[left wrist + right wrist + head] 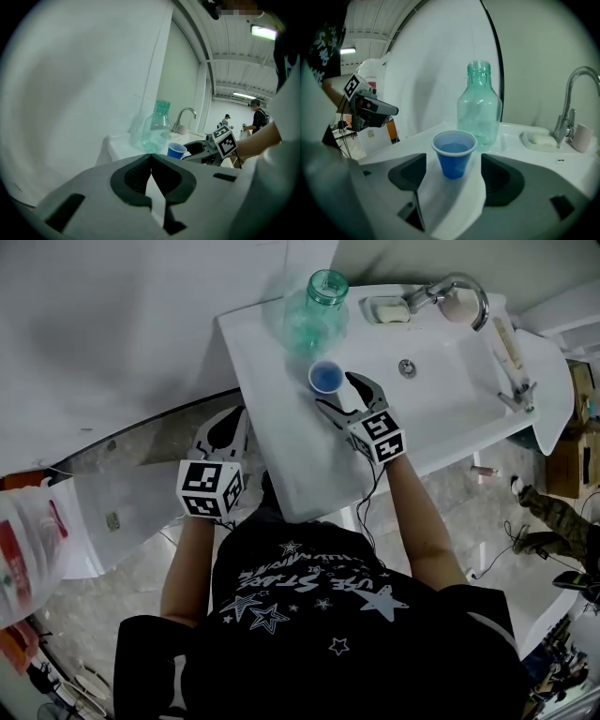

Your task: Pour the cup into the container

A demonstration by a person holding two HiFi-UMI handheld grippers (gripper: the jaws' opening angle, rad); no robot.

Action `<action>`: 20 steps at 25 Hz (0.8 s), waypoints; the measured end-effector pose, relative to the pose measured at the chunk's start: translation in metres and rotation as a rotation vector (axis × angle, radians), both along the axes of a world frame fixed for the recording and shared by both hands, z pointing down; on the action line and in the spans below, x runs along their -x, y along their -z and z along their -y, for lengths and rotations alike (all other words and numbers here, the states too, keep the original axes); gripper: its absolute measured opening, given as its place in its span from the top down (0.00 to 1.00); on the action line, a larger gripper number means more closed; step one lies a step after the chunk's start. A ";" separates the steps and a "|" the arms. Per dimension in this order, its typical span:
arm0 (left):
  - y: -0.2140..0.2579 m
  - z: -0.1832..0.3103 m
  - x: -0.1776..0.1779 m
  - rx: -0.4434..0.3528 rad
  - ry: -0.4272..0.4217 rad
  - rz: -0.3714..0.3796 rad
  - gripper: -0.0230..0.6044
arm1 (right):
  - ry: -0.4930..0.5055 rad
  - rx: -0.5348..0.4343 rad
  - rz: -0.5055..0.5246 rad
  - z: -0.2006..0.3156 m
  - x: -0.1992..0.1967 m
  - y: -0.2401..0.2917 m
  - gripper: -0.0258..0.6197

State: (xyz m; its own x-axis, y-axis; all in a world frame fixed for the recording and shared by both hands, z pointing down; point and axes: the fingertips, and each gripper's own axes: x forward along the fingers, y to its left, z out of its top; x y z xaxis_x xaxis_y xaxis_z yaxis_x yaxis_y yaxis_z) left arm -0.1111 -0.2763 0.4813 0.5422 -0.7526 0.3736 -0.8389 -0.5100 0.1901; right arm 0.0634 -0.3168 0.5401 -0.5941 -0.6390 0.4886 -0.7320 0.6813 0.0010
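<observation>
A small blue cup (325,377) (453,153) (176,151) stands on the white sink counter (281,418), with liquid inside. Just behind it stands a clear green bottle (317,307) (479,105) (158,124), open at the top. My right gripper (345,396) (453,176) is open, its jaws reaching toward the cup from the near side without touching it. My left gripper (228,432) (151,180) is shut on nothing, held off the counter's left edge, away from both objects.
A faucet (459,289) (572,98) and sink basin (441,371) lie to the right, with a soap dish (386,310) (540,139) behind. A white wall panel (122,324) is to the left. People stand far off in the left gripper view.
</observation>
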 end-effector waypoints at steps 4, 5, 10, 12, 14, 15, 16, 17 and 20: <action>-0.005 0.011 0.000 0.020 -0.016 -0.003 0.95 | 0.042 -0.010 -0.011 0.008 0.009 -0.006 0.39; -0.005 0.012 -0.001 0.026 -0.021 -0.005 0.95 | 0.047 -0.012 -0.014 0.010 0.010 -0.007 0.40; -0.008 0.011 -0.004 0.044 -0.027 0.007 0.95 | 0.080 -0.032 -0.016 0.018 0.017 -0.007 0.40; -0.009 0.010 -0.004 0.046 -0.013 0.018 0.95 | 0.102 -0.031 -0.008 0.018 0.022 -0.010 0.41; -0.008 0.009 -0.005 0.046 0.011 0.025 0.95 | 0.122 -0.028 -0.002 0.019 0.024 -0.014 0.41; -0.007 0.008 -0.006 0.046 0.024 0.029 0.95 | 0.129 -0.028 0.005 0.019 0.025 -0.015 0.41; -0.007 0.007 -0.007 0.045 0.036 0.034 0.95 | 0.136 -0.028 0.014 0.020 0.025 -0.016 0.42; -0.006 0.005 -0.008 0.045 0.048 0.040 0.95 | 0.143 -0.027 0.023 0.021 0.026 -0.017 0.42; -0.005 -0.001 -0.011 0.046 0.076 0.047 0.95 | 0.163 -0.030 0.040 0.023 0.028 -0.018 0.45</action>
State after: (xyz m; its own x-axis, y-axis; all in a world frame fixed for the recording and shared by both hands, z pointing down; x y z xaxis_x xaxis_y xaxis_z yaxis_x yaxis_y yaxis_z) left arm -0.1006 -0.2753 0.4863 0.4651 -0.7726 0.4321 -0.8835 -0.4360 0.1714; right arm 0.0355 -0.3400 0.5585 -0.7098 -0.5462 0.4449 -0.6113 0.7914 -0.0035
